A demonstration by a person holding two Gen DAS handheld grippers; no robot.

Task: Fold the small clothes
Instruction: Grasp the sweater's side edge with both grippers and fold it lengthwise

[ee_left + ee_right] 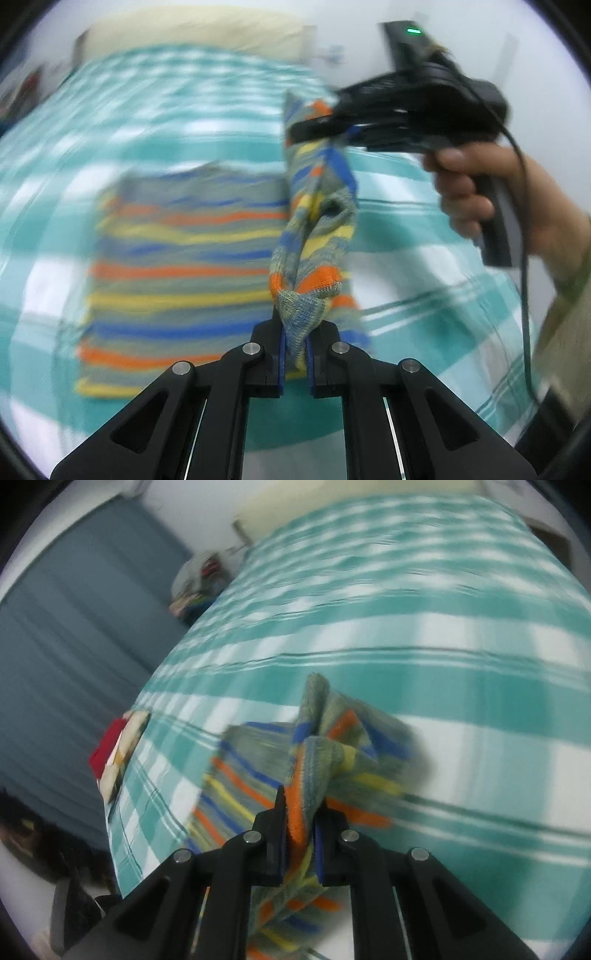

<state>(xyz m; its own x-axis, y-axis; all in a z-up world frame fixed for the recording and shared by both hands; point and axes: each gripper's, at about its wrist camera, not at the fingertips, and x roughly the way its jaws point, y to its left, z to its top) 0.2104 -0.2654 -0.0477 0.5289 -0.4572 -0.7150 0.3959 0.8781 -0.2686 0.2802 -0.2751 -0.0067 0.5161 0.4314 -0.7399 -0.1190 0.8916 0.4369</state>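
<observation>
The striped knit garment [177, 273], grey with orange, yellow and blue bands, lies mostly flat on the bed's teal-and-white checked bedsheet [207, 107], but its right edge is pulled up off the sheet into a bunched ridge. The left gripper [295, 354] is clamped on the near end of that ridge, knit squeezed between the blue pads. The right gripper [300, 834] is pinching the far end of the same edge, an orange band wedged in its jaws, with a hand [476, 192] wrapped round its handle. Everything's pretty motion-blurred. A cream pillow [199, 29] sits at the far end of the bed. A red-and-cream folded item [118, 753] rests at the bed's left edge, grey curtain [74, 627] beyond.
</observation>
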